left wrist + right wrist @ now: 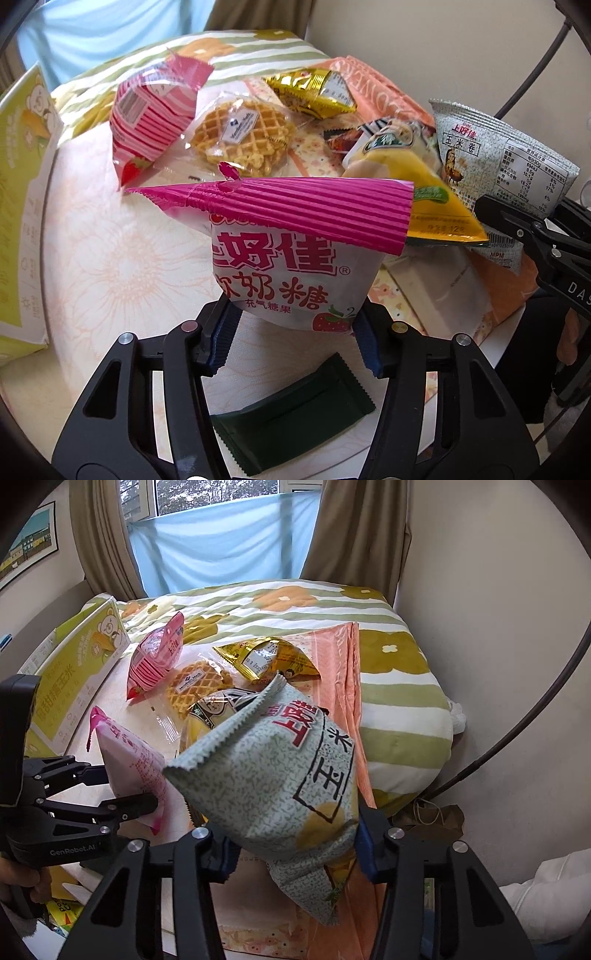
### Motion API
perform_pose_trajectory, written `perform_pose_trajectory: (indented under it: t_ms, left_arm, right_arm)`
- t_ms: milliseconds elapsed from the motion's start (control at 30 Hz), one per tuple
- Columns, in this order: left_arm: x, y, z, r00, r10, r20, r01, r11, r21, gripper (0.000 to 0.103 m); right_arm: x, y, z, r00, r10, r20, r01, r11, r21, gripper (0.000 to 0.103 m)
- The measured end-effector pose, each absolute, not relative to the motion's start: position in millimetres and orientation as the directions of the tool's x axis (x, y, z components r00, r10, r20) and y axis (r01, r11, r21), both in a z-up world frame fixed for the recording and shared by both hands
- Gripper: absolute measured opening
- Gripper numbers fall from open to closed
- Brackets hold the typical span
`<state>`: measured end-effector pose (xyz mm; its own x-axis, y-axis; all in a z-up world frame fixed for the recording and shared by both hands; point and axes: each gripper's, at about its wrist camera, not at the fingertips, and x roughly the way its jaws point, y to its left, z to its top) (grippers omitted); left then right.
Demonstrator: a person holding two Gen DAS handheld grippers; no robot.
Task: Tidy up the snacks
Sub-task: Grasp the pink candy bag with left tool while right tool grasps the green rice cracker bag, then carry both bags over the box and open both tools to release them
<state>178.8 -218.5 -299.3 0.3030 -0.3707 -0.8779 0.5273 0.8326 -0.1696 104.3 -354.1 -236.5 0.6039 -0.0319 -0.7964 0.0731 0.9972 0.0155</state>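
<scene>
Left gripper (291, 332): jaws clamped on the lower end of a white strawberry marshmallow bag (284, 258) with a magenta crimped top, held upright and clear of the round table (110, 266), above a dark green wrapper (295, 417) lying flat. Right gripper (291, 845): jaws closed on a speckled grey-green corn roll bag (273, 782), lifted and tilted over the table's right side. On the table behind lay a pink striped bag (147, 122), a wrapped waffle (243, 136), a gold packet (310, 92) and a yellow pastry pack (406, 162), clustered close together.
</scene>
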Motion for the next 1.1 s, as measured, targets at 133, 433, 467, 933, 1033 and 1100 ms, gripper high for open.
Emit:
perform_pose_trajectory:
  t_ms: [133,433,467,933,1033,1100]
  left_arm:
    - [177.1,-214.9,-284.4,0.318,-0.381,-0.868,0.523,0.834,-0.174,0.052]
    - [172.0,-202.5,-229.4,0.383,-0.401,-0.832,0.492,0.851,-0.184,0.052]
    - [170.5,-199.9,-222.0,0.396,-0.403,-0.825,0.486,0.854,-0.184,0.052]
    - [186.8,-98.5,-116.4,0.592,-0.286,-0.753,0.297,0.946,-0.126,0.052]
    - [198.2,-58.7,-104.0,0.617,-0.248,-0.746,0.236,0.964,-0.125,0.052]
    - [208.3,-31.2,-98.0,0.629,-0.224,-0.744,0.201,0.972,-0.123,0.052]
  right_arm:
    - [99.0,-353.0,-225.5,0.616,-0.023,-0.787,0.070,0.997,0.026,0.045]
    - [86.5,-348.6,-186.2,0.651,-0.010,-0.759,0.059,0.998,0.038,0.045]
    - [86.0,-346.8,-178.8,0.658,-0.004,-0.753,0.049,0.998,0.037,0.045]
    - [132.1,-288.8,-103.1,0.718,0.189,-0.670,-0.138,0.982,0.128,0.045]
    - [150.7,-257.8,-90.9,0.715,0.246,-0.654,-0.199,0.969,0.147,0.045]
    - [160.5,-239.3,-85.4,0.716,0.270,-0.644,-0.229,0.962,0.149,0.045]
